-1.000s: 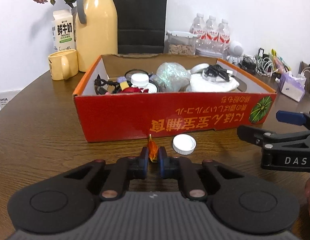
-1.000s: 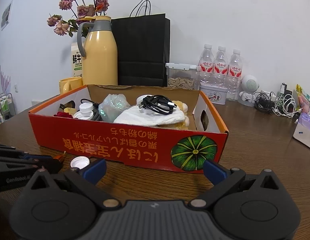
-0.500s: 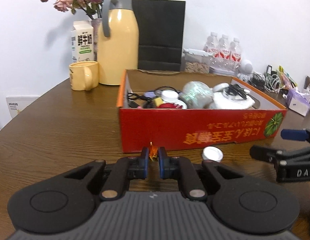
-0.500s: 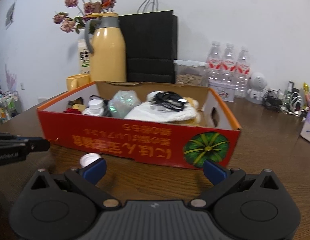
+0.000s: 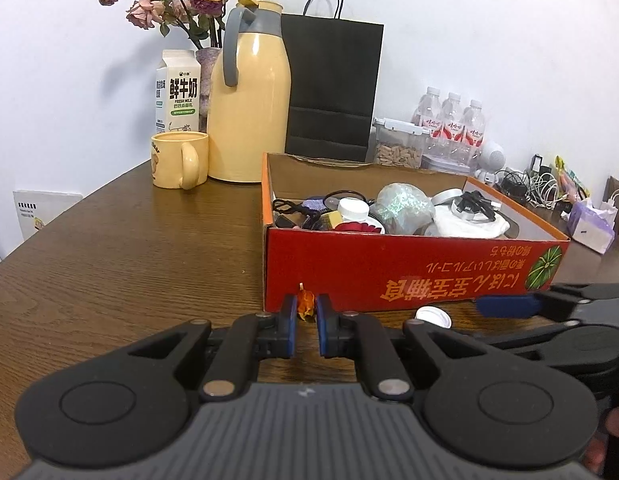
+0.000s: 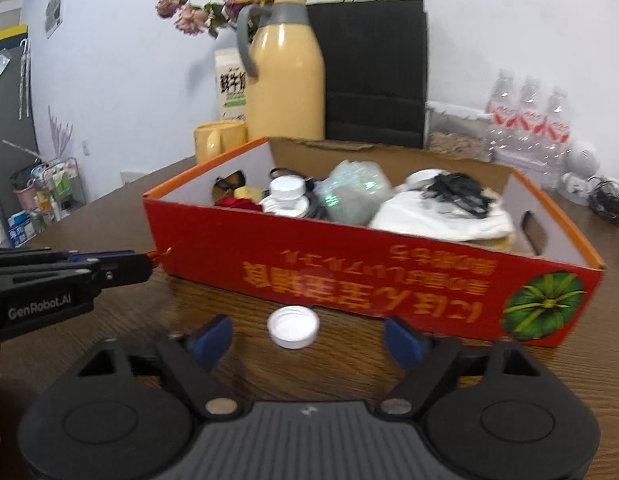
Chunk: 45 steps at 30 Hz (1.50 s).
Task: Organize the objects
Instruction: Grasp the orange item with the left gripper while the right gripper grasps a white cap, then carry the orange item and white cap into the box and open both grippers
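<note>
A red cardboard box (image 5: pixel 409 276) (image 6: pixel 349 264) full of odds and ends stands on the brown wooden table. My left gripper (image 5: pixel 306 312) is shut on a small orange-red scrap (image 5: pixel 305 306), just in front of the box's left corner; in the right wrist view it shows at the left (image 6: pixel 149 258). A white bottle cap (image 6: pixel 294 327) (image 5: pixel 433 317) lies open side up on the table before the box. My right gripper (image 6: pixel 307 336) hangs over the cap, jaws closing, the cap between the blue pads without touching them.
Behind the box stand a yellow thermos jug (image 5: pixel 251 100), a yellow mug (image 5: pixel 179 160), a milk carton (image 5: pixel 177 92), dried roses, a black paper bag (image 5: pixel 333 88), water bottles (image 5: pixel 451 124) and a tangle of cables (image 5: pixel 537 184). Bare table stretches left of the box.
My left gripper carried the scrap to the left, past the box's left corner. My right gripper slid left over the white cap, and its jaws have narrowed.
</note>
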{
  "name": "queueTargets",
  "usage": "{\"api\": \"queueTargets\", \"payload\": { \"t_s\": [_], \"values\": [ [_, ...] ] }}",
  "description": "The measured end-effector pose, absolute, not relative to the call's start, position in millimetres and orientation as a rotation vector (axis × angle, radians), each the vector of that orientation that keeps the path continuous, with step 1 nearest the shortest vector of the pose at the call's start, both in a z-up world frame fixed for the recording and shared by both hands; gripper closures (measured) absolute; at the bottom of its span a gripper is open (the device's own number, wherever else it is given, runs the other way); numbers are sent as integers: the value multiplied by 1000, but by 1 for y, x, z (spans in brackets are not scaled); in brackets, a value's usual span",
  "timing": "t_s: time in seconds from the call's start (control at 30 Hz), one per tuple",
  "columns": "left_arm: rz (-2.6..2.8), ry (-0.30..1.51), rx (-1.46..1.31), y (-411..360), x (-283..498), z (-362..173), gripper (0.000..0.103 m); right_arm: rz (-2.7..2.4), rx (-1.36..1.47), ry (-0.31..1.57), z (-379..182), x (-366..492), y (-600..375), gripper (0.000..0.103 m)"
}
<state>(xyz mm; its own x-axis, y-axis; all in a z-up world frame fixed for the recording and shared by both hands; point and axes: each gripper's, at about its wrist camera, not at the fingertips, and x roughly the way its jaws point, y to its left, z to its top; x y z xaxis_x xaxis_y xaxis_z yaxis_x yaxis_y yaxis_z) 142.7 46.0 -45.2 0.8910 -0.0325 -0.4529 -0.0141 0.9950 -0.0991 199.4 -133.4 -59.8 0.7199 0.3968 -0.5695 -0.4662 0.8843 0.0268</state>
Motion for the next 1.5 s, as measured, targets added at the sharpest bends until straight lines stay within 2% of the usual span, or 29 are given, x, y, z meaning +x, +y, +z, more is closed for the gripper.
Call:
{"api": "queueTargets", "payload": {
  "t_s": [0.27, 0.33, 0.37, 0.7, 0.97, 1.5],
  "values": [
    [-17, 461, -102, 45, 141, -46, 92, 462, -130, 639, -65, 203, -121, 55],
    [-17, 459, -99, 45, 141, -46, 92, 465, -132, 634, -64, 202, -120, 73],
    [-16, 459, -98, 44, 141, -46, 92, 465, -133, 631, -64, 202, -120, 76],
    [11, 444, -84, 42, 136, -43, 92, 461, -130, 518, -56, 180, -128, 76],
    [-11, 397, -84, 34, 130, -20, 92, 459, -84, 393, -30, 164, -152, 76],
    [-29, 291, -86, -3, 197, 30, 92, 355, -49, 251, 18, 227, -188, 76]
  ]
}}
